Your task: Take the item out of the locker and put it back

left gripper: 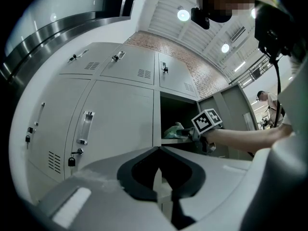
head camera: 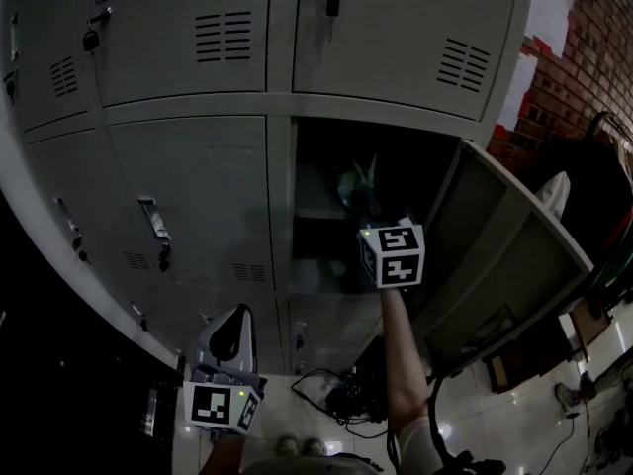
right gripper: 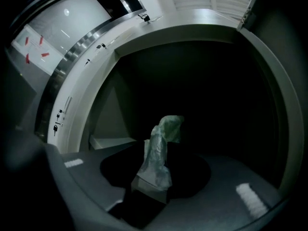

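The locker has one compartment open; in it, on the shelf, stands the pale green bag; our right hand-held gripper is narrowly apart around its lower part; we should move level, not dragging the plastic; the left hand-held gripper hangs closed, empty.

Lockers: sheet metal, painted grey, smooth, satin sheen. Handle: bright metal, polished. Bag: thin greenish plastic film, crinkled, translucent. Left gripper shell: grey plastic, smooth, matt. Wall: red brick, rough, partly coated white. Floor: pale tiles, glossy, light reflected.
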